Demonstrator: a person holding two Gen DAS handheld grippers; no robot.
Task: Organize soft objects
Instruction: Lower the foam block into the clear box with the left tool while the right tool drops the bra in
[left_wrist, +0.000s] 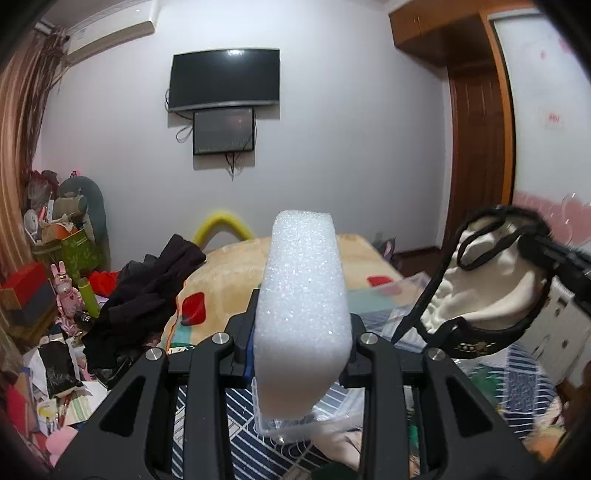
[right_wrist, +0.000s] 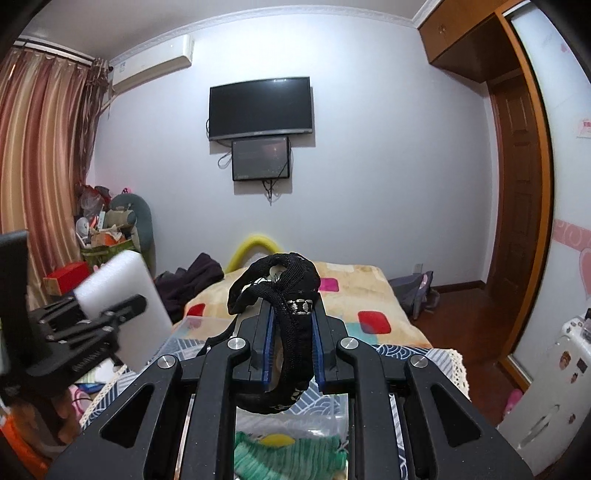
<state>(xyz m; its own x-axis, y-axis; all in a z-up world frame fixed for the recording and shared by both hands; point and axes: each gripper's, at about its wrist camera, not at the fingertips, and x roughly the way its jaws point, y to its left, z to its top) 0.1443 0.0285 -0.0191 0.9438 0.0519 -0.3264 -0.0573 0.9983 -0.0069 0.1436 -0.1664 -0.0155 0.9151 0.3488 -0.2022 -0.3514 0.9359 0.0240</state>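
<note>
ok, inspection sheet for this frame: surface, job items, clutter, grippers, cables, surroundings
Surface: bed with a patterned blanket; clear plastic bin below the grippers, green knit item inside.
Job's things: white foam block and black-trimmed cloth pouch, both lifted above the bed.
Clutter: dark clothes heaped on the bed; boxes and toys piled on the left.
Grippers: left gripper shut on the foam block; right gripper shut on the pouch's black strap.
Cables: loose wires hang under the wall screens.
Surroundings: television, air conditioner, curtains, wooden wardrobe.
</note>
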